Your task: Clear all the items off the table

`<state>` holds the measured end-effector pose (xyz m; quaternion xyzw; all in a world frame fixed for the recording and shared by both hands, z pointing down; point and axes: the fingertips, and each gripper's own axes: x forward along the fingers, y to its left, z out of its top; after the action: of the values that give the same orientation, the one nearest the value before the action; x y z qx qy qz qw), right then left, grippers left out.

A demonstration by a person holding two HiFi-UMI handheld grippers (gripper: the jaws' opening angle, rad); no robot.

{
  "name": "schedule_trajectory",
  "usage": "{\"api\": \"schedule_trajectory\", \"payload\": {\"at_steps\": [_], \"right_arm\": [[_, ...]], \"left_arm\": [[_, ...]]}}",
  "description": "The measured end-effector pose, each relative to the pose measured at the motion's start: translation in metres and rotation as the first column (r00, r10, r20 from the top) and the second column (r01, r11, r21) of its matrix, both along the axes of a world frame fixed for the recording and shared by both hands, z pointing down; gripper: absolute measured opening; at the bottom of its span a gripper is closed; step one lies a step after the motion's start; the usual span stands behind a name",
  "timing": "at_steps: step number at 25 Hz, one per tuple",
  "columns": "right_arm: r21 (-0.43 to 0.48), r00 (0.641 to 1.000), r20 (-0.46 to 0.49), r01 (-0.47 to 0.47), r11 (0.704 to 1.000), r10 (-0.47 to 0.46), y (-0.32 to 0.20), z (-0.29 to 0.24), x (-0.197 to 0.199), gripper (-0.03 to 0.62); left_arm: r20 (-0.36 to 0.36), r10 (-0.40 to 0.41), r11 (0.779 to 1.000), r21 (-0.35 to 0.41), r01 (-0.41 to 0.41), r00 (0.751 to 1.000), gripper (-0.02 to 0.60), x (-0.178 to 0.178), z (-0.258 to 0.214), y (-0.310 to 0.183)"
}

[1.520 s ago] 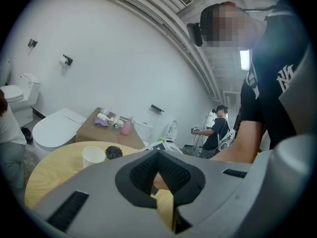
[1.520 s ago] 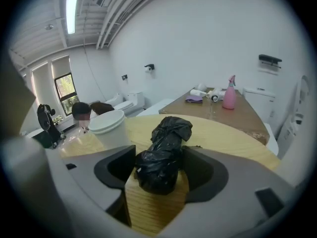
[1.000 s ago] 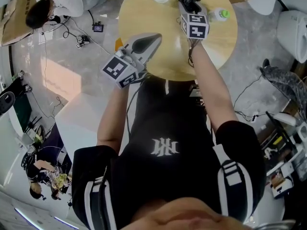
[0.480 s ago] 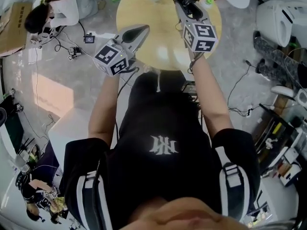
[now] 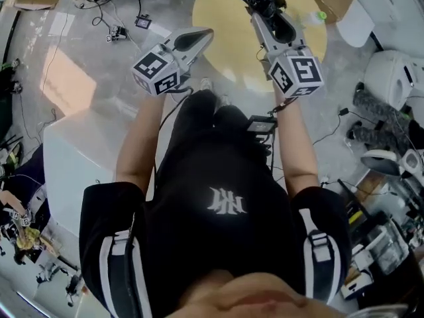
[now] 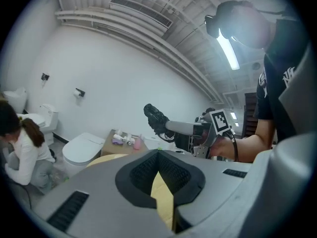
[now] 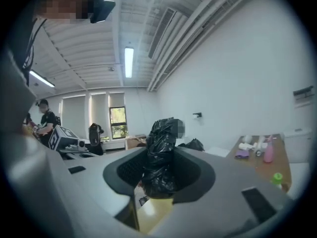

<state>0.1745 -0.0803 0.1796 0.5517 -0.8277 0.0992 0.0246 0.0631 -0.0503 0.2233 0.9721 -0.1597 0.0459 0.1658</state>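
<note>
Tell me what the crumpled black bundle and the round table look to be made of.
The black bundle: thin plastic film, probably a bin bag; glossy, with sharp crinkles that catch the light. The round table: pale yellow wood or wood-look laminate, smooth satin top; grain too faint to tell which.

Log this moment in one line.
right gripper: shut on black bag, jaws just tightened, above table | left gripper: shut, empty | bottle on table
</note>
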Motion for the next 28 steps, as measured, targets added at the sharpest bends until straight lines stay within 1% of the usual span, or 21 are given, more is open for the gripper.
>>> {"api": "schedule_trajectory", "payload": {"at_steps": [2,4,6,9,12,15,17,19,21,22,24,26,28], "right_arm": [[0.001,0.995,0.007,0.099,0.995,-0.099,0.003,0.007,-0.036,0.156],[-0.001,0.981,0.02,0.195,0.981,-0.195,0.007,0.015,-0.073,0.156],[-0.008,0.958,0.041,0.283,0.959,-0.283,0.013,0.025,-0.112,0.156],[-0.024,0.917,0.068,0.396,0.918,-0.393,0.024,0.046,-0.172,0.156],[-0.065,0.883,0.076,0.468,0.882,-0.463,0.034,0.08,-0.227,0.156],[-0.123,0.864,0.081,0.503,0.856,-0.497,0.038,0.13,-0.275,0.156],[-0.159,0.855,0.079,0.518,0.841,-0.512,0.034,0.173,-0.3,0.156],[-0.2,0.855,0.056,0.515,0.833,-0.515,0.025,0.226,-0.314,0.156],[-0.234,0.857,0.006,0.502,0.833,-0.515,0.016,0.283,-0.324,0.156],[-0.249,0.858,-0.011,0.495,0.833,-0.513,0.015,0.31,-0.329,0.156],[-0.282,0.864,-0.008,0.48,0.83,-0.503,0.017,0.359,-0.334,0.156],[-0.31,0.867,-0.018,0.469,0.827,-0.498,0.019,0.403,-0.332,0.156],[-0.326,0.861,-0.048,0.465,0.823,-0.505,0.019,0.445,-0.331,0.156]], "left_arm": [[0.021,-0.067,0.998,-0.01,0.068,0.998,0.012,-0.027,0.008,0.009],[0.037,-0.12,0.993,-0.017,0.121,0.992,0.012,-0.052,0.016,0.016],[0.047,-0.169,0.985,-0.026,0.17,0.985,0.012,-0.079,0.022,0.022],[0.052,-0.245,0.968,-0.045,0.247,0.968,0.012,-0.126,0.033,0.032],[0.063,-0.305,0.95,-0.058,0.308,0.95,0.012,-0.175,0.052,0.043],[0.074,-0.33,0.939,-0.076,0.335,0.941,0.012,-0.218,0.083,0.049],[0.074,-0.338,0.935,-0.087,0.344,0.938,0.012,-0.241,0.11,0.043],[0.071,-0.342,0.932,-0.104,0.348,0.937,0.012,-0.255,0.146,0.032],[0.085,-0.343,0.929,-0.117,0.351,0.935,0.012,-0.267,0.187,0.024],[0.096,-0.341,0.928,-0.124,0.351,0.935,0.012,-0.273,0.208,0.023],[0.106,-0.327,0.928,-0.152,0.34,0.939,0.012,-0.277,0.251,0.03],[0.101,-0.303,0.931,-0.183,0.317,0.948,0.012,-0.273,0.293,0.038],[0.097,-0.282,0.935,-0.198,0.296,0.955,0.012,-0.27,0.333,0.04]]}}
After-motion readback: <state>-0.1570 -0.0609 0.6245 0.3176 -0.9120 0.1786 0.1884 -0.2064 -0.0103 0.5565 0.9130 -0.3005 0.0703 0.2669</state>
